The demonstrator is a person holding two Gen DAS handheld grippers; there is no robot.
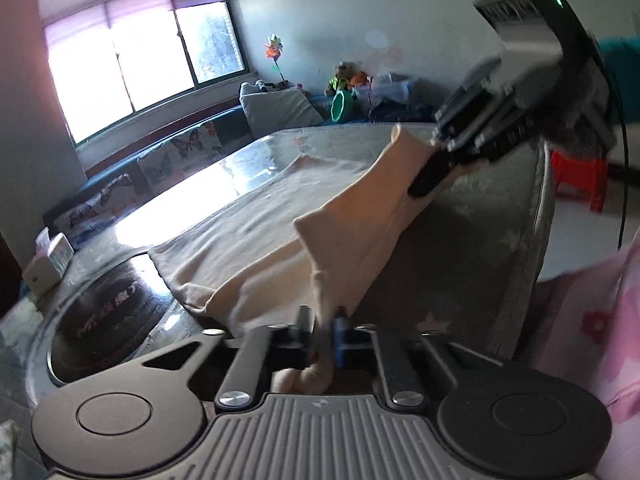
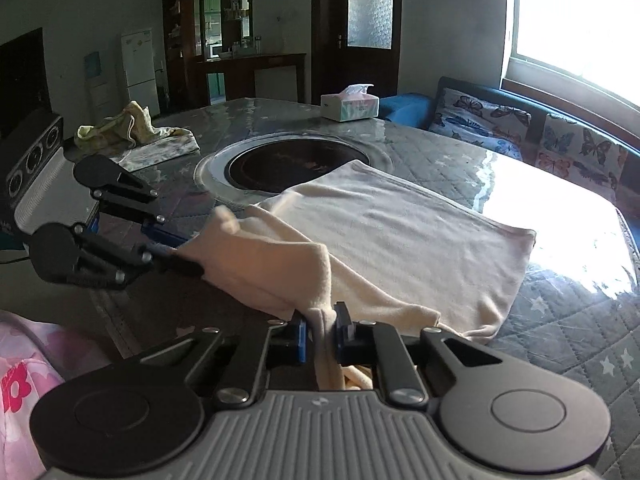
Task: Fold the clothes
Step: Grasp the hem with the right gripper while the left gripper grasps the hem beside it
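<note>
Left claw (image 1: 323, 334): clamped on a bunched edge of the cream cloth (image 1: 256, 240), fabric pinched between its blue pads. No gap visible beside the fabric.

Right claw (image 2: 321, 334): likewise clamped on a gathered fold of the same cloth (image 2: 400, 236), fabric standing upright between the pads and hanging behind them.

Each claw appears in the other's view. From the left camera, the right claw (image 1: 430, 178) holds a raised corner of the cloth above the desk. From the right camera, the left claw (image 2: 180, 256) grips the near edge at left, lifted off the surface.

Cloth: near edge held up by both claws and draped between them; the rest lies flat on the desk (image 2: 560, 320), reaching toward the far side. One far corner overlaps the rim of a round dark inset (image 2: 288, 164) in the desk centre.

Desk: covered with a grey quilted, star-printed cover under a glossy clear sheet; strong window glare on it.

Further out: a tissue box (image 2: 350, 107) near the far desk edge; a yellow-green garment (image 2: 132, 128) bunched at the far left corner. A bench with butterfly cushions (image 2: 560, 140) runs beneath the window (image 1: 132, 64). A red stool (image 1: 580, 176) stands beyond the desk. Pink flowered clothing (image 2: 16, 380) of the person shows at the frame edge.
</note>
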